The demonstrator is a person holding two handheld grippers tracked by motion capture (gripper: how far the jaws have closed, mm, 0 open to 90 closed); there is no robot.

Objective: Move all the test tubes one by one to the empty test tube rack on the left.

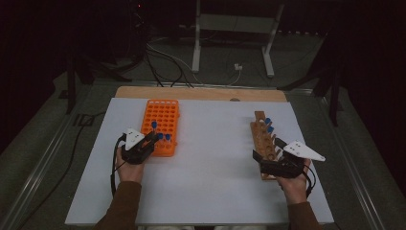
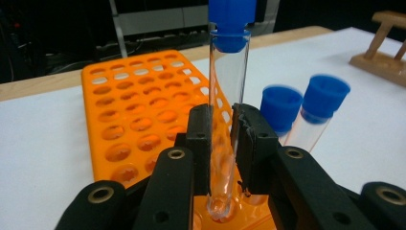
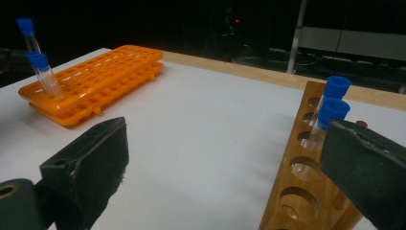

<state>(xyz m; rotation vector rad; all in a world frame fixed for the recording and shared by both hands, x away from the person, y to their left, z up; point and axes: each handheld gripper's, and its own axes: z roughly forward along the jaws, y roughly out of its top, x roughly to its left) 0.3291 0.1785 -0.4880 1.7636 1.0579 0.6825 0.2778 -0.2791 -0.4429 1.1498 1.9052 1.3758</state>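
A clear test tube [image 2: 225, 120] with a blue cap is clamped upright between the jaws of the left tongs [image 2: 221, 143], its rounded bottom set into a hole at the near edge of the orange rack [image 2: 129, 110]. Two more capped tubes [image 2: 301, 115] are seen just beside it. The right tongs [image 3: 220, 163] are held wide open, with nothing between them, at the wooden rack [image 3: 306, 191] on the white worktop [image 3: 206, 124].

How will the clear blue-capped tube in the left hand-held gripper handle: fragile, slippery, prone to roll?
The tube looks thin-walled and clear, so probably fragile. Its smooth wall between the left hand-held gripper pads may slip. Being round, it would likely roll if laid outside the orange rack.
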